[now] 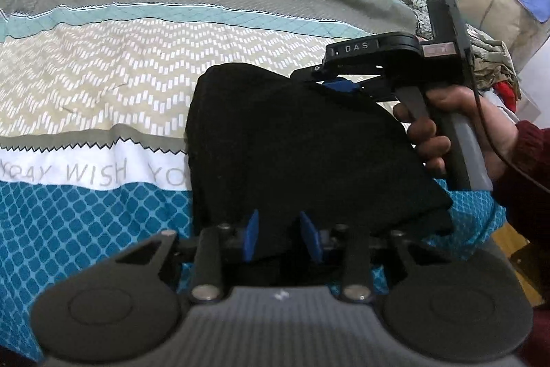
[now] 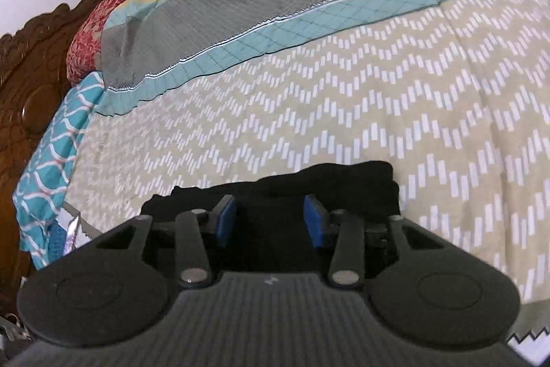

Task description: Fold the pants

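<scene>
The black pants (image 1: 295,143) lie folded into a compact bundle on the patterned bedspread (image 1: 103,74). My left gripper (image 1: 280,236) is open at the near edge of the bundle, with black fabric between its blue pads (image 1: 252,234). My right gripper (image 1: 338,85) sits at the bundle's far right edge, held by a hand. In the right wrist view the right gripper (image 2: 271,222) is open, its blue pads (image 2: 314,220) wide apart over the black pants (image 2: 309,184).
A carved wooden headboard (image 2: 31,85) stands at the left of the bed. A red floral blanket (image 2: 103,19) lies near it. A heap of clothes and bags (image 1: 491,23) sits at the right side of the bed.
</scene>
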Demonstrator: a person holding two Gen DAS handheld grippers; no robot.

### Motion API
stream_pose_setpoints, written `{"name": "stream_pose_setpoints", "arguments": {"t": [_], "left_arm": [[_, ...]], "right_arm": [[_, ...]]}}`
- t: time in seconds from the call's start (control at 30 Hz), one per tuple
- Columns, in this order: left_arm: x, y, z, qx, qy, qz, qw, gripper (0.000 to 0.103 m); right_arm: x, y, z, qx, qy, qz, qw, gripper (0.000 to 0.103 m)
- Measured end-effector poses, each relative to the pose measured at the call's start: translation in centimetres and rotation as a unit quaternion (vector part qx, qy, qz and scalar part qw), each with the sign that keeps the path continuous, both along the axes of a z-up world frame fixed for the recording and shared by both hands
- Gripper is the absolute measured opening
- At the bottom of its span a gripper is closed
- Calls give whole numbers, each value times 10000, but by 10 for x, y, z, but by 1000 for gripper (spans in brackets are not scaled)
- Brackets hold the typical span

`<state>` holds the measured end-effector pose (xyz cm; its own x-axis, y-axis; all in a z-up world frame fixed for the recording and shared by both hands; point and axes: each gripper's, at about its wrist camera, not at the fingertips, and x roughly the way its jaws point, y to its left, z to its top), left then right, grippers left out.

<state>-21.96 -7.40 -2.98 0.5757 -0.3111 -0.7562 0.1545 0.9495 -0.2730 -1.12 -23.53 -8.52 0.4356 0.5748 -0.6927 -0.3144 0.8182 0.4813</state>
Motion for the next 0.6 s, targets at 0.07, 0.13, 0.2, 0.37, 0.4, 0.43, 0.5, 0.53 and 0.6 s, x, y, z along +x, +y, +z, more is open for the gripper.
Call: {"name": "stream_pose_setpoints", "arguments": {"t": [0.07, 0.13, 0.2, 0.37, 0.4, 0.43, 0.5, 0.53, 0.6], "left_arm": [[1, 5, 9, -133, -32, -94, 9999, 30], [3, 16, 23, -402, -191, -57, 9990, 37], [10, 29, 40, -548, -475, 109, 9973, 40], [48, 41, 44, -765, -539, 305, 9951, 37], [55, 40, 38, -702, -450, 325, 9960, 37], [62, 37, 30, -653, -297, 332, 9969, 37], [68, 32, 9, -524, -5, 347, 9980, 37], [66, 30, -2, -419, 119, 379, 9983, 37], [65, 31, -20, -305, 213, 435, 9984, 38]], "right_arm": [[-5, -1, 8, 0, -73, 26, 10000, 48], [-11, -11, 15, 190, -178, -104, 9996, 49], [-23, -21, 22, 340, -411, -212, 9983, 50], [-63, -35, 32, 645, -692, 210, 9953, 51], [-72, -35, 32, 690, -731, 339, 9944, 51], [-79, -35, 32, 700, -746, 442, 9938, 51], [-88, -34, 25, 645, -749, 532, 9937, 51], [-90, -33, 22, 582, -778, 554, 9937, 51], [-87, -30, 13, 513, -720, 556, 9945, 51]]}}
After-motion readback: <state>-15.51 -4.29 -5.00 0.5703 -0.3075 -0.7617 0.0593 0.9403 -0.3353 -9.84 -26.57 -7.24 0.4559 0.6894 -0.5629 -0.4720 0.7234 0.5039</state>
